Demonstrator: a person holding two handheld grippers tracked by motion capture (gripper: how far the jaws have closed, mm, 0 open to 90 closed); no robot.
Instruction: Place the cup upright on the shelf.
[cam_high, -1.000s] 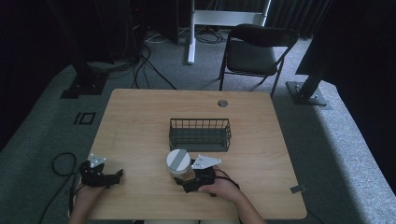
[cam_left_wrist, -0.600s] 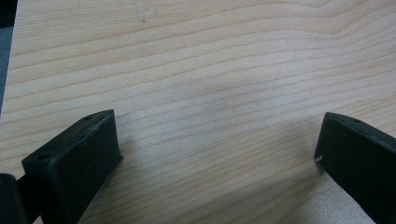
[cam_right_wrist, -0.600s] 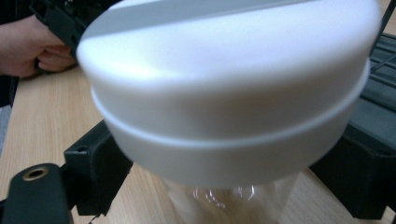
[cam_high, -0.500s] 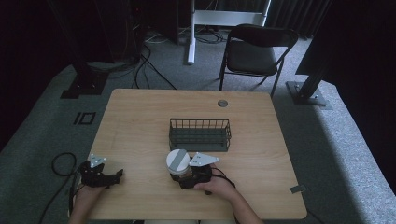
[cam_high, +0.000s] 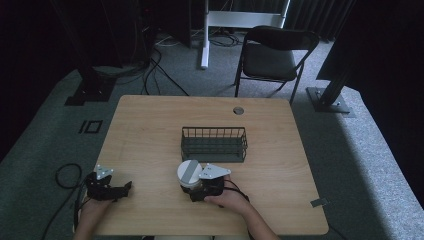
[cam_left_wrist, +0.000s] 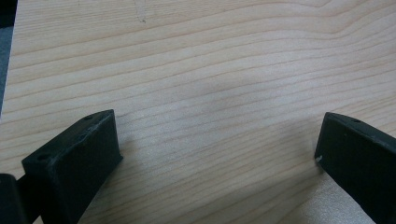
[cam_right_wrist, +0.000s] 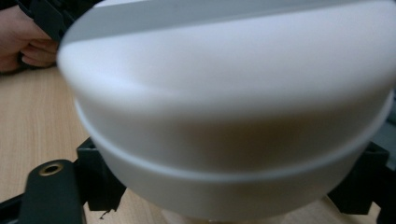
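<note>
your right gripper (cam_high: 194, 186) clamps the round white lidded container (cam_high: 189, 173) near the tabletop's (cam_high: 150, 130) front edge; your left gripper (cam_high: 120, 189) gapes empty.

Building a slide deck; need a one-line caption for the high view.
Right gripper at a white round container before a wire basket; left gripper idle.

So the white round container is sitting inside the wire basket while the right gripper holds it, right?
Not quite. The white container stands on the table in front of the wire basket, not inside it, as the high view shows. The right gripper does hold it.
</note>
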